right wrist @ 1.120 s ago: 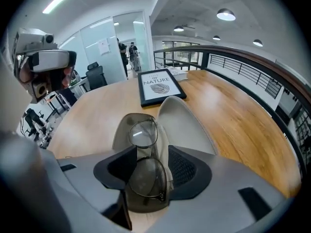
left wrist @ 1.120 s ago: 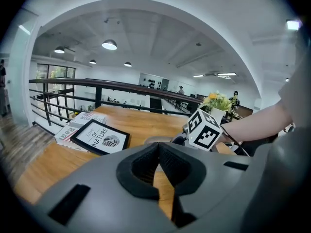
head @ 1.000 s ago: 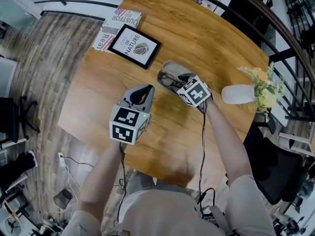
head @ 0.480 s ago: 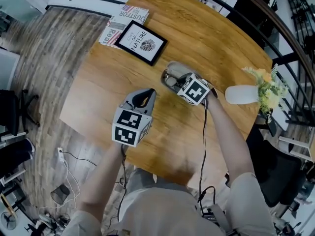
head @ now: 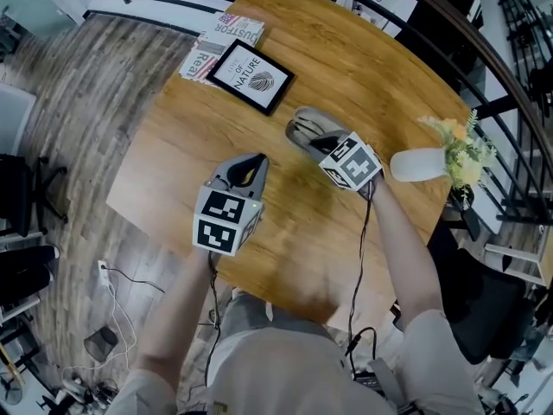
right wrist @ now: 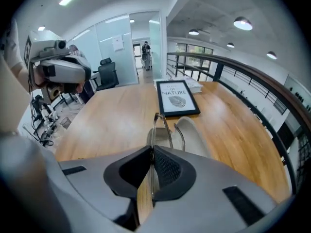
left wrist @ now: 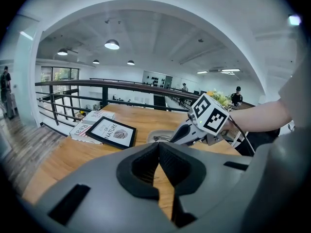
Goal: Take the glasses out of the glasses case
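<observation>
Right tool point(right wrist: 151, 153) has just clamped onto the glasses point(right wrist: 166, 128), apparently almost clear of the open glasses case point(right wrist: 193, 133) at twelve o'clock. Left tool point(left wrist: 159, 147) waits, closed and empty.

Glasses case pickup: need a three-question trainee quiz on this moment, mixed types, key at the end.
1. True or false: the left tongs grip the glasses.
2. What lies right against the framed picture? A) a laptop B) magazines C) a mug
3. Fill in: the right tongs are ___ on the glasses' thin frame.
Key: 1 false, the left tongs are shut and empty. 2 B. 3 shut; they have just been closing, with the frame between them and the glasses case just beyond.
</observation>
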The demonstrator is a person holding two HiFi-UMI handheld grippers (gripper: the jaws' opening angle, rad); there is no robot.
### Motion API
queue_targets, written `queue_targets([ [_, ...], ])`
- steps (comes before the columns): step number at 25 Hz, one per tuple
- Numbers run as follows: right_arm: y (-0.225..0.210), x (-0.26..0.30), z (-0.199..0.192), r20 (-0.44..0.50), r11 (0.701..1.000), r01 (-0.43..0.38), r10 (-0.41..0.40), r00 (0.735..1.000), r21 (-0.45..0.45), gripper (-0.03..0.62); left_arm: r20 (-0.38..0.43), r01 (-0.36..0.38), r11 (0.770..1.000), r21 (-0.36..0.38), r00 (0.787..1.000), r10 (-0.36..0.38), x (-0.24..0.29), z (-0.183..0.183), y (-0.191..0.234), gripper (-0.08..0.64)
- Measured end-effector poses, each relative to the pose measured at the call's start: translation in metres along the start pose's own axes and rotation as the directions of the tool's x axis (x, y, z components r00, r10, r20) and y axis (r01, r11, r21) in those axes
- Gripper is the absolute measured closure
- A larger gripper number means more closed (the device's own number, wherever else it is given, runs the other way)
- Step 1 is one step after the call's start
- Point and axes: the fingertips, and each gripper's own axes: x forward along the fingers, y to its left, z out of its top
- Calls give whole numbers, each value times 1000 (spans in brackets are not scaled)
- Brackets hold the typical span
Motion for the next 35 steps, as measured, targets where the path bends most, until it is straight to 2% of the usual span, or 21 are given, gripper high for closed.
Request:
queue_targets([
  [3,-5,-35,19,82,998,68,-68,994,12,548,10,-14,1000,17,1000,14,-11,7,0,543],
  [6,-7,-74,39,167,992,121,-127,978,42,548,38,-33,999,27,999,32,-27,20,-1,543],
  [11,-2,-152,74,321,977,190,-213,923,101,549,108,-60,997,55,993,54,-58,58,-5,544],
  [16,24,-240,106,474,958,260,-285,833,120,548,186,-107,988,111,979,85,-100,95,-12,543],
  [19,44,-289,125,558,948,292,-312,769,127,548,285,-153,974,168,953,101,-135,127,-23,544],
  [22,64,-334,138,627,936,324,-334,704,135,548,353,-173,955,242,932,80,-167,153,-44,545],
  [28,109,-402,149,727,917,363,-362,583,166,548,429,-180,943,282,902,44,-221,187,-76,543],
  [32,139,-429,143,760,906,375,-383,525,197,548,474,-201,925,321,880,27,-251,201,-96,544],
  [35,157,-441,137,772,903,364,-395,498,227,548,510,-229,915,332,860,30,-272,205,-105,544],
])
